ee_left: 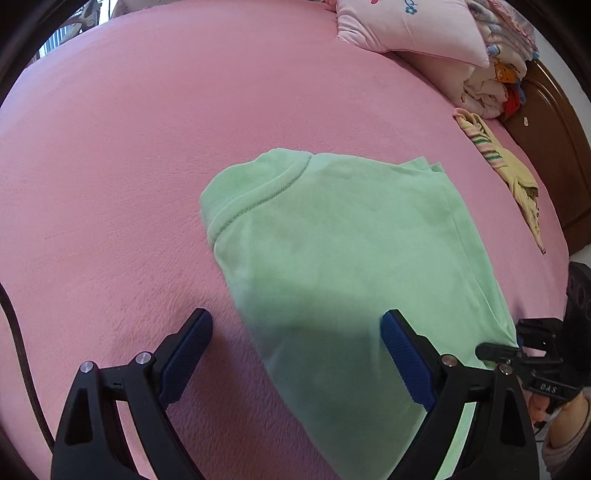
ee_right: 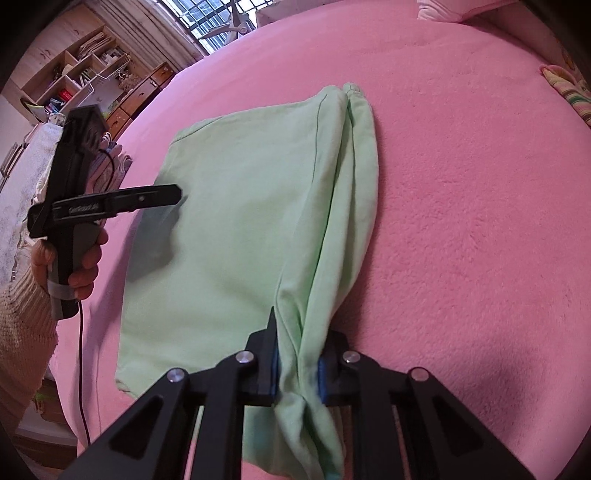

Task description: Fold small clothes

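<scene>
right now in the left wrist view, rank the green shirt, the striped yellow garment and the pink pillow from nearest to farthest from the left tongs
1. green shirt, directly under the open left tongs, centre.
2. striped yellow garment, right, by the bed's edge.
3. pink pillow, top right, at the far end of the bed.

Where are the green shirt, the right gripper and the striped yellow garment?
green shirt point(ee_left: 332, 236): left wrist view, on its flat middle panel.
right gripper point(ee_right: 297, 369): right wrist view, midway between the fingertips, shut on bunched shirt fabric.
striped yellow garment point(ee_left: 496, 155): left wrist view, on its striped band.
</scene>
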`<action>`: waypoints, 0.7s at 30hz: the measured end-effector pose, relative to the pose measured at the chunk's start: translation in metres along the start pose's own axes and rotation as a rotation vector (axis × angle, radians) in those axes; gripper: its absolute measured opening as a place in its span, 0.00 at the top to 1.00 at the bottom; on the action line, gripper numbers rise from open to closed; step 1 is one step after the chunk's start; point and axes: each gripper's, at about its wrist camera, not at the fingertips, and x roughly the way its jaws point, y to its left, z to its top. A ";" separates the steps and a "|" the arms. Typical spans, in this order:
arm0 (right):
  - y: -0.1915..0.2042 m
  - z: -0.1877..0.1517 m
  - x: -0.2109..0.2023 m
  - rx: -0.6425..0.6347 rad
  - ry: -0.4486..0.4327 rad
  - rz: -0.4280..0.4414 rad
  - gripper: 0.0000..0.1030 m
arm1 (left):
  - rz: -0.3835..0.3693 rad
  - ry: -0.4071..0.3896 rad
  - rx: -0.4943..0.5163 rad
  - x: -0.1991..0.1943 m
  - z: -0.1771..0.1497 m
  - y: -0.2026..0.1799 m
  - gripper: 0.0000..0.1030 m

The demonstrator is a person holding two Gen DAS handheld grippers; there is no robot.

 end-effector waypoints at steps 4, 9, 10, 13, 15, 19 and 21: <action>-0.002 0.002 0.001 -0.015 -0.009 -0.022 0.86 | 0.034 -0.032 0.054 0.005 0.000 -0.011 0.55; 0.003 0.002 0.002 -0.030 -0.022 -0.077 0.87 | 0.226 -0.109 0.205 -0.001 -0.013 -0.053 0.88; 0.005 0.002 0.001 -0.035 -0.027 -0.093 0.87 | 0.286 -0.133 0.254 -0.003 -0.018 -0.065 0.89; 0.021 -0.002 -0.010 -0.062 -0.061 -0.153 0.89 | 0.371 -0.195 0.333 -0.019 -0.027 -0.092 0.90; 0.030 -0.004 -0.022 -0.073 -0.085 -0.163 0.90 | 0.356 -0.228 0.337 -0.041 -0.030 -0.103 0.90; 0.059 -0.010 -0.061 -0.110 -0.141 -0.179 0.90 | 0.346 -0.283 0.346 -0.096 -0.042 -0.117 0.90; 0.077 -0.016 -0.084 -0.133 -0.168 -0.183 0.90 | 0.355 -0.300 0.346 -0.126 -0.051 -0.123 0.90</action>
